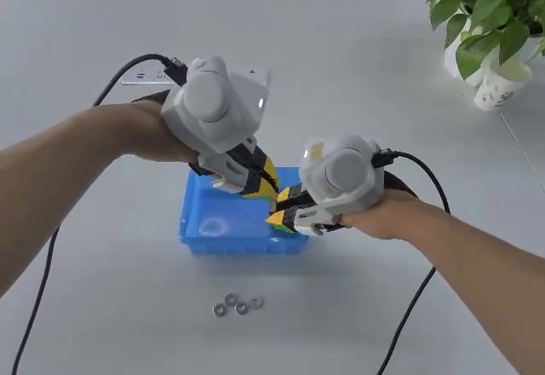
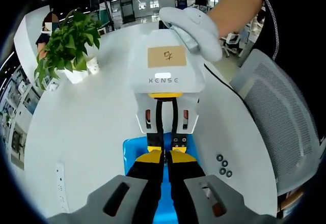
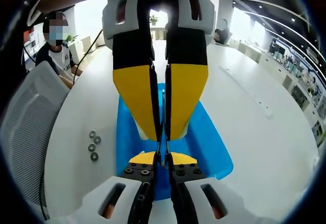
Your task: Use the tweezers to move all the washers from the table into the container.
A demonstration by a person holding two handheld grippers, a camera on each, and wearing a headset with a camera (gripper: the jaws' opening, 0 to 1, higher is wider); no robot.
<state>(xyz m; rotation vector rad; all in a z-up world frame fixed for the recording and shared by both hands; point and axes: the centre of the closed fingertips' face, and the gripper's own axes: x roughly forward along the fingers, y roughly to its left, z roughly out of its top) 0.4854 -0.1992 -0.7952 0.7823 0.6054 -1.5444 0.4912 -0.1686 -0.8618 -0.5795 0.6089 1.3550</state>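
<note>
The left hand-held gripper and the right hand-held gripper meet tip to tip above the blue container. Each has its jaws drawn together to a thin slit. In the right gripper view a dark sliver runs along that slit. It could be the tweezers, but the pictures do not show this for certain.

The 4 washers lie in a short bunch on the tabletop. They are just outside the container's near wall, on the person's side, and none can be made out inside the container. The bunch is slightly longer than it is wide, and its long axis runs roughly along that wall.

The washers are lower than both sets of tips and lie back toward the person. In the left gripper view they sit to the right of the jaws, and in the right gripper view to the left. Neither side is clearly nearer, since both sets of tips hang over the container at about the same distance from the bunch.

The coming move probably means drawing the tips back over the near wall and down to the washers. Whichever side carries the tool would need to come in low across the bunch's short side.
</note>
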